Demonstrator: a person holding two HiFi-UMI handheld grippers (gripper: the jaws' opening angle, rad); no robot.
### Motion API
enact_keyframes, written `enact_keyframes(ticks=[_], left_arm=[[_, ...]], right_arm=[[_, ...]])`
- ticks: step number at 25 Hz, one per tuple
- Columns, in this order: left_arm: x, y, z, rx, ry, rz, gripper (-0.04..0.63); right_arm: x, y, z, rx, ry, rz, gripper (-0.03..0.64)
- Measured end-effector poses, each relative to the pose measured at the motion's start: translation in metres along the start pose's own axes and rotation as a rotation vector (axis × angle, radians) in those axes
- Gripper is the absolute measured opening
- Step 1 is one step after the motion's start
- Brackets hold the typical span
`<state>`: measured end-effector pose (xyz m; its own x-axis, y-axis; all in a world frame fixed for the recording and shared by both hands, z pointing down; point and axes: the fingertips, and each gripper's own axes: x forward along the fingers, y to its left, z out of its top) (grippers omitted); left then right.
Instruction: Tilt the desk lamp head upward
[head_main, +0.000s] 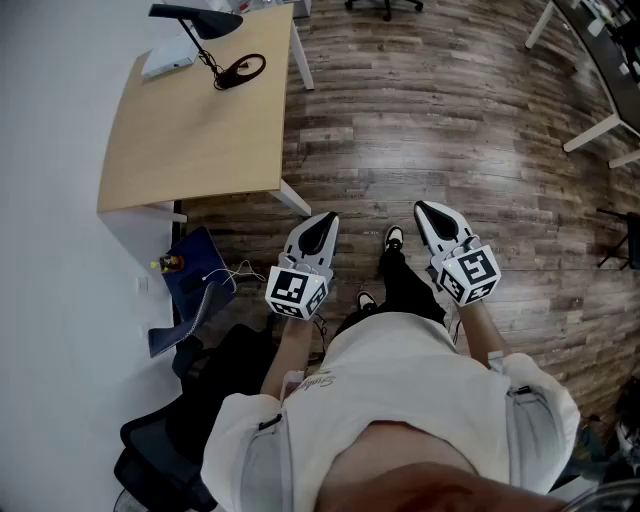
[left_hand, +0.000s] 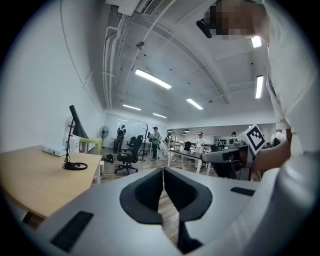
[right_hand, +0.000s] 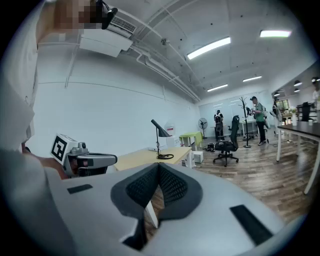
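Head view, left to right: white wall (head_main: 50, 250), then a light wooden desk (head_main: 190, 130) set against it. The desk lamp (head_main: 210, 25) is on the desk's far corner, just beside a flat white box (head_main: 168, 58), with its ring base (head_main: 240, 70) near the right edge. That is my target, and it's well apart from me. Below the desk's near end there's a blue bag (head_main: 195, 275) on the floor. My left gripper (head_main: 326, 220) is held low in front of me, pointing out over the wood floor (head_main: 450, 120), marker cube (head_main: 295, 290) toward my body. The left gripper view shows its jaws pressed together with nothing between them, lamp off to the left (left_hand: 77, 127). My right gripper (head_main: 424, 210) is level with the left one and near it. The right gripper view shows the same: jaws together, empty. There the lamp head (right_hand: 162, 131) slopes down from its stem, so the tilt isn't done. My read: both grippers are parked low because I haven't approached yet, and I'd need to walk to the desk and part one pair of jaws first. Writing: only the square marker patterns on the cubes. There's a script on my shirt (head_main: 400, 370) and a red-and-white sign (right_hand: 170, 131) behind the lamp, both too small to read.
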<state>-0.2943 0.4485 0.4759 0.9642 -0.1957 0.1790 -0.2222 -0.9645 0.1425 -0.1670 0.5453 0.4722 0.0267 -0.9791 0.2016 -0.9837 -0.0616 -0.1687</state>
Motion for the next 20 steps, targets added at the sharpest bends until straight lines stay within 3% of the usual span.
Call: enact_keyframes(ticks=[13, 20], left_arm=[[0.174, 0.105, 0.07, 0.016, 0.004, 0.092, 0.018], [0.246, 0.138, 0.103, -0.153, -0.087, 0.15, 0.018]], right_arm=[[0.151, -0.144, 0.065, -0.111, -0.045, 0.095, -0.006], [0.213, -0.223, 0.081, -0.167, -0.006, 0.151, -0.006]])
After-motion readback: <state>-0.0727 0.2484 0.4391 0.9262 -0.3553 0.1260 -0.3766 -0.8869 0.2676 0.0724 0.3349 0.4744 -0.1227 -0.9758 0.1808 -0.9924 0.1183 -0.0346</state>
